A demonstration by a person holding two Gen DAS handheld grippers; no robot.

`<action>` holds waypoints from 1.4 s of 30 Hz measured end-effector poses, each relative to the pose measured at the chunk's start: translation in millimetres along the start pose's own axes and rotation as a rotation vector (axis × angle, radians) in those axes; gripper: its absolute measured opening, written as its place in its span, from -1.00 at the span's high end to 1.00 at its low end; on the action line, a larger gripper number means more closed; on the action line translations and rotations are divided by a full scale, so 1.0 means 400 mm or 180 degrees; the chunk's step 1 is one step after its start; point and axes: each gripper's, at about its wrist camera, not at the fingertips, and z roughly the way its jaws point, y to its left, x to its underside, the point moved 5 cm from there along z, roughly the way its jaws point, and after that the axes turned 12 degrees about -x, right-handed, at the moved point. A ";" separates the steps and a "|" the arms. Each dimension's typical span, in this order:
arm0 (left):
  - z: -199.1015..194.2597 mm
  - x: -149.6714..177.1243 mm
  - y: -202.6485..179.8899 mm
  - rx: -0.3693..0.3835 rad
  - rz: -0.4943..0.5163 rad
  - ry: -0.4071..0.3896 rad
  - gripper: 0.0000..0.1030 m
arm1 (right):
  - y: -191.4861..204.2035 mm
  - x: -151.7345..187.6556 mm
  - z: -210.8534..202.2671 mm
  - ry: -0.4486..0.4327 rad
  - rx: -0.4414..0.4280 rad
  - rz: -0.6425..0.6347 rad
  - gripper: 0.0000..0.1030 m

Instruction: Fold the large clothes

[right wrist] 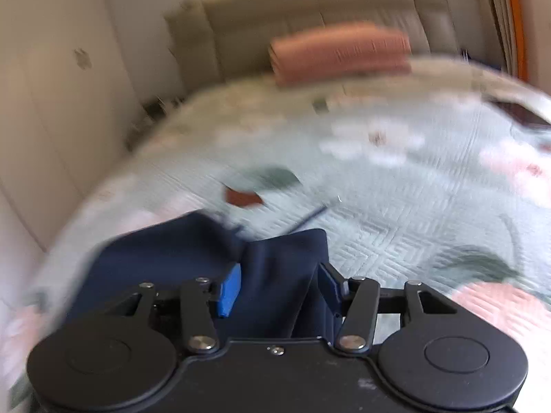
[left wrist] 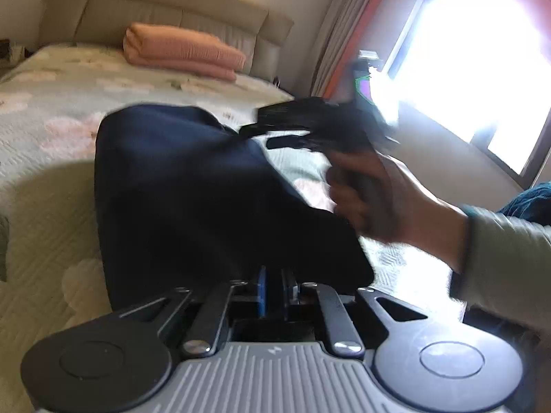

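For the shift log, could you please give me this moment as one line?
left gripper: shut on navy garment | right gripper: jaws apart, cloth between | surface: floral quilted bedspread | background: folded pink blanket

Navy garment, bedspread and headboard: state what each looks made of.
Navy garment: soft matte woven or knit cloth, probably cotton-like; it drapes and folds with no shine. Bedspread: quilted fabric, matte, with stitched square patterns and printed flowers. Headboard: padded upholstery, likely leather or faux leather, judging by its smooth, slightly glossy cushioned panels; the blur leaves that open.
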 end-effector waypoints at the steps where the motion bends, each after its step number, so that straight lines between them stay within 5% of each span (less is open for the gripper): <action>1: -0.019 0.001 -0.009 0.0036 -0.0037 -0.0012 0.80 | 0.037 0.019 -0.060 0.0001 -0.0159 -0.0024 -0.24; 4: -0.034 0.011 -0.015 -0.0181 0.0002 0.0025 0.72 | 0.145 0.116 -0.089 0.0418 -0.0331 -0.0248 -0.28; 6: 0.006 0.023 0.007 -0.0351 -0.0114 0.0333 0.85 | 0.156 0.207 -0.090 0.0799 -0.0093 -0.0253 -0.28; 8: 0.042 0.061 0.053 -0.0319 -0.0541 0.0695 0.92 | 0.119 0.252 -0.094 0.0727 0.0133 -0.0198 -0.21; 12: -0.030 0.092 0.056 -0.0207 -0.0824 0.0539 0.82 | 0.030 0.335 -0.215 0.0697 0.0185 0.0545 0.49; 17: -0.143 0.100 -0.016 -0.0160 -0.0719 0.0452 0.69 | 0.025 0.397 -0.324 0.0923 0.0389 0.0703 0.49; 19: -0.187 0.104 -0.047 -0.0351 -0.0570 0.0459 0.67 | 0.026 0.403 -0.367 0.0911 0.0379 0.0859 0.48; 21: -0.246 0.105 -0.086 -0.0808 -0.0278 0.0380 0.67 | 0.057 0.401 -0.440 0.0836 0.0320 0.0954 0.48; 25: -0.362 0.048 -0.159 -0.1407 0.0134 0.0111 0.66 | 0.166 0.341 -0.497 0.0773 0.0356 0.0540 0.43; 26: -0.389 0.030 -0.170 -0.1465 0.0139 0.0033 0.61 | 0.200 0.316 -0.517 0.0752 0.0372 0.0415 0.33; 28: -0.473 -0.017 -0.206 -0.1624 0.0121 -0.0092 0.42 | 0.275 0.256 -0.563 0.0614 0.0300 0.0233 -0.35; 29: -0.511 -0.035 -0.220 -0.1709 0.0120 -0.0158 0.26 | 0.315 0.224 -0.596 0.0468 0.0245 0.0138 -0.51; 31: -0.607 -0.083 -0.259 -0.1758 0.0145 -0.0452 -0.08 | 0.388 0.174 -0.660 0.0174 0.0173 -0.0072 -0.65; 33: -0.699 -0.128 -0.299 -0.1726 0.0162 -0.0763 -0.71 | 0.459 0.136 -0.719 -0.0028 0.0164 -0.0302 -0.69; 35: -0.761 -0.154 -0.331 -0.1785 0.0182 -0.0962 -0.95 | 0.506 0.117 -0.758 -0.0123 0.0246 -0.0424 -0.89; 39: -0.830 -0.178 -0.381 -0.1880 0.0257 -0.1168 -0.94 | 0.563 0.109 -0.804 -0.0155 0.0337 -0.0489 -0.96; 42: -0.814 -0.180 -0.395 -0.1960 0.0255 -0.1056 -0.94 | 0.570 0.117 -0.805 -0.0082 0.0261 -0.0339 -0.96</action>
